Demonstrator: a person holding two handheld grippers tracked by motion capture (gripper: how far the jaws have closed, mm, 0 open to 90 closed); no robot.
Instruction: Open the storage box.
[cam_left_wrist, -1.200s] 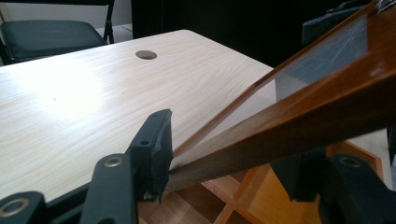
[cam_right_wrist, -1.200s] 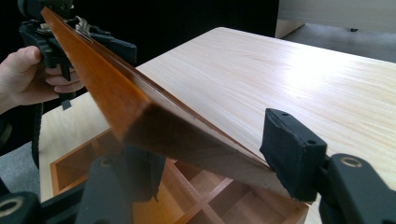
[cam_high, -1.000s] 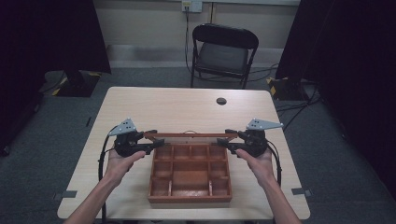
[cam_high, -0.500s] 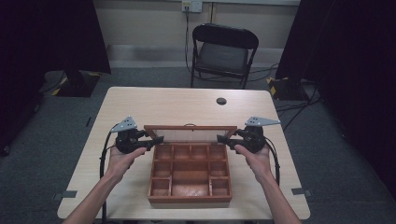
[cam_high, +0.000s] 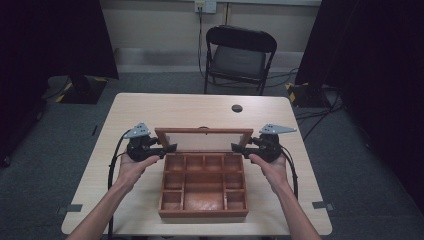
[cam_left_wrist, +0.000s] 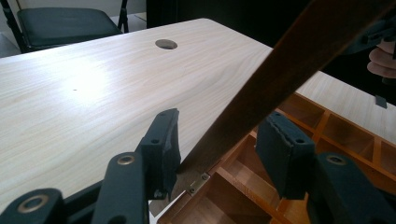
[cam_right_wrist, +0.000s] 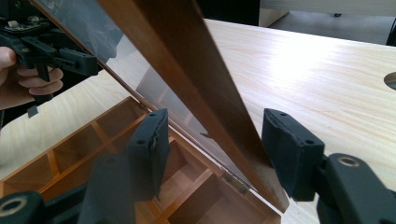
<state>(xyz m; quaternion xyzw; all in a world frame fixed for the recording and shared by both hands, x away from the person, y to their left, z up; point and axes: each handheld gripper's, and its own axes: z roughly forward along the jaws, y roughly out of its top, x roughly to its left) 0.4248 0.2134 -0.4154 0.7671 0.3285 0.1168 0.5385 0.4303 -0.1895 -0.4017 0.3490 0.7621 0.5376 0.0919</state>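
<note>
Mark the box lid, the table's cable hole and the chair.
Lid (cam_high: 204, 131): high view, top wooden rail of its frame.
Cable hole (cam_high: 237, 108): high view, centre of the dark round opening in the table.
Chair (cam_high: 238, 61): high view, middle of the seat cushion.

**No readable text**

No words, labels, brands or numbers can be read anywhere. Wooden box (cam_high: 203, 186) and its raised lid (cam_high: 204, 139): plain wood and glass, no markings. Desk (cam_high: 165, 107): bare woodgrain, no stickers. Gripper pads (cam_left_wrist: 164, 140) are plain black, nothing printed. Yellow-black striped tape (cam_high: 296, 92) on the floor past the desk's far right corner carries no writing.
</note>
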